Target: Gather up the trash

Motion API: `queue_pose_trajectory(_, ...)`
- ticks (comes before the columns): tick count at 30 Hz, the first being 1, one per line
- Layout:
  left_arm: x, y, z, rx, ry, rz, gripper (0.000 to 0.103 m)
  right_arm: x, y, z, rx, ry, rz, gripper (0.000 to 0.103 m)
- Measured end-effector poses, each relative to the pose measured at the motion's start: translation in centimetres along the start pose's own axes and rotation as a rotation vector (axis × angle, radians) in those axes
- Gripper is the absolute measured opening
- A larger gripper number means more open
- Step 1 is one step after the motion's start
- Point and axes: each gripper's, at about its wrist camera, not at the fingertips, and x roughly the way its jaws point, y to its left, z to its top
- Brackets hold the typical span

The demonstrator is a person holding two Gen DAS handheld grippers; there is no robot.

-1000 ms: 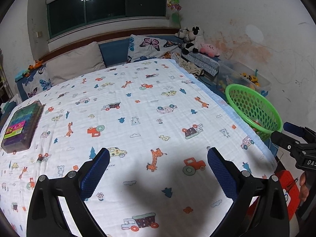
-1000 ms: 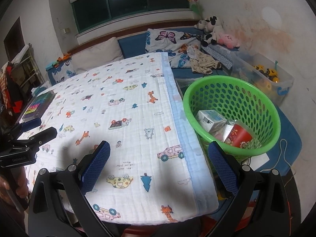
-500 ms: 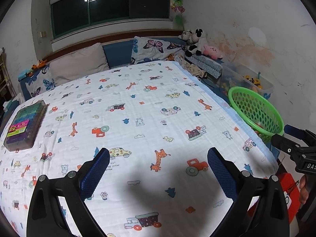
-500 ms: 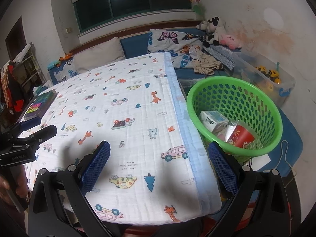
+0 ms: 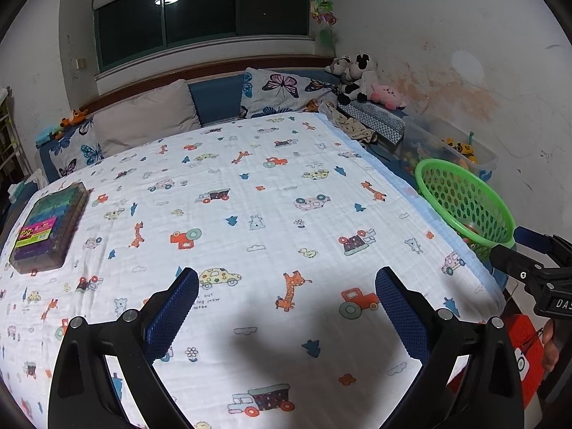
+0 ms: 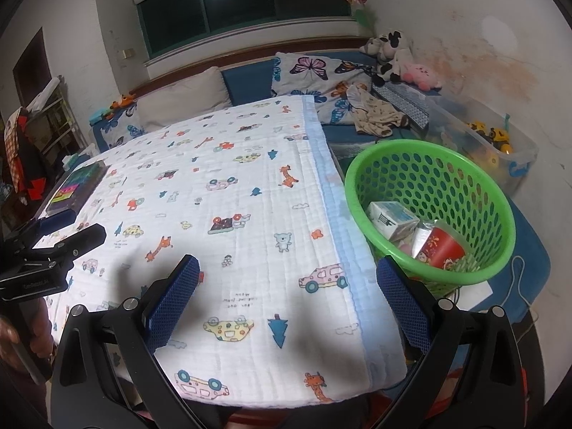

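Both claws are empty w/ fingers spread wide apart. The left claw (image 5: pixel 286 307) hangs over the near part of the bed (image 5: pixel 250 193); the right claw (image 6: pixel 287 296) hangs over the bed's near right corner, just beside the basket (image 6: pixel 422 150).

Where the trash is: it lies in the green basket, which stands to the right of the bed, next to the blanket (image 6: pixel 221 193) edge. Inside I see a white carton (image 6: pixel 391 216), a red paper cup (image 6: pixel 443 248) and some silver wrapper between them; lower items are hidden, so I cannot tell how many pcs in total.

Progress, as my judgement: the task looks nearly done or done. The blanket is flat, and I see no loose trash on it in either view. The only thing on the bed is a flat box (image 5: pixel 48 228) w/ colourful label at the far left side; it looks more like a toy or pen set than trash, but the label is too small to read.

What may be left: perhaps a check of the bed's left edge and the floor, which are mostly out of view. The pillows (image 5: pixel 143 118), plush toys (image 5: pixel 354 75) and the clear bin (image 6: pixel 497 146) w/ toys by the wall do not look like trash, so prob. they stay.
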Motion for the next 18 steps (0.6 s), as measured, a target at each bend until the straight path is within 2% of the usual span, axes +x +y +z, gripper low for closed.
queue_pose_trajectory(18,-0.1,0.05,0.19,-0.003,-0.002,0.003,0.096,0.3,0.21,-0.12,-0.003,0.006,0.008,0.098)
